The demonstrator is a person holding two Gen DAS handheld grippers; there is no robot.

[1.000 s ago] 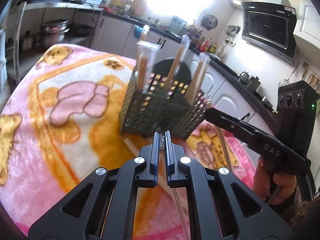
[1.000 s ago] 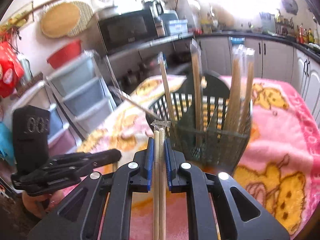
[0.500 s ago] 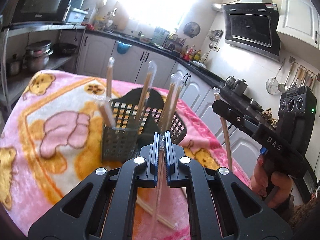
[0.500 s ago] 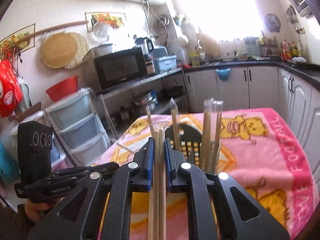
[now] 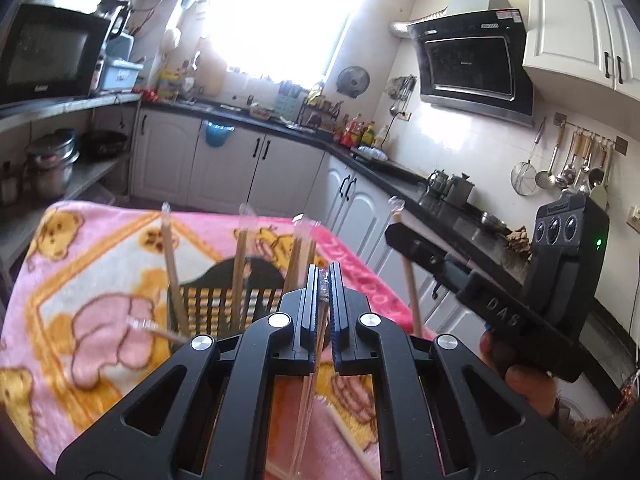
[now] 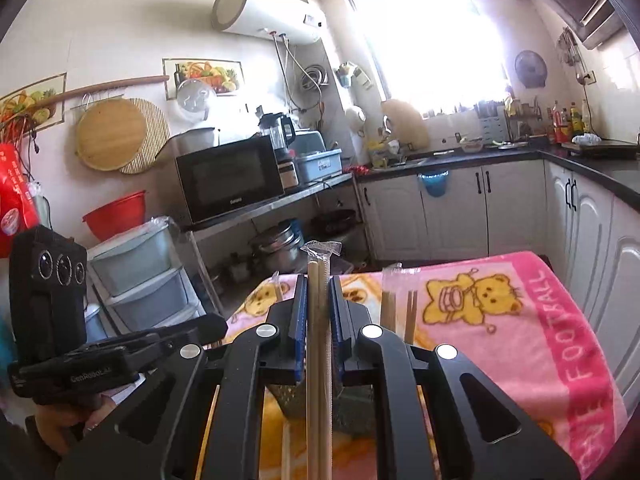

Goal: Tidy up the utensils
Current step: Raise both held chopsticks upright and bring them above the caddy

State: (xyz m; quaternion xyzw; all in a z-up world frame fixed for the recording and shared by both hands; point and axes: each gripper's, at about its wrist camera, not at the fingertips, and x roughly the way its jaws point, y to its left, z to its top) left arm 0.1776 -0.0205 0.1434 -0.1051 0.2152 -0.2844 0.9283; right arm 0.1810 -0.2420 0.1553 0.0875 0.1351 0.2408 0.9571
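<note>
i have both tools loaded: left gripper (image 5: 324, 280) clamped on a clear-sleeved chopstick pair (image 5: 310, 392); right gripper (image 6: 319, 304) clamped on wrapped chopsticks (image 6: 319, 360); both raised near the dark basket (image 5: 224, 300) on the pink blanket (image 5: 80, 280); several wrapped pairs (image 5: 242, 264) stand in it already; one pair (image 5: 160, 334) lies tilted at its near edge; my two held pairs, i judge, remain to place.
</note>
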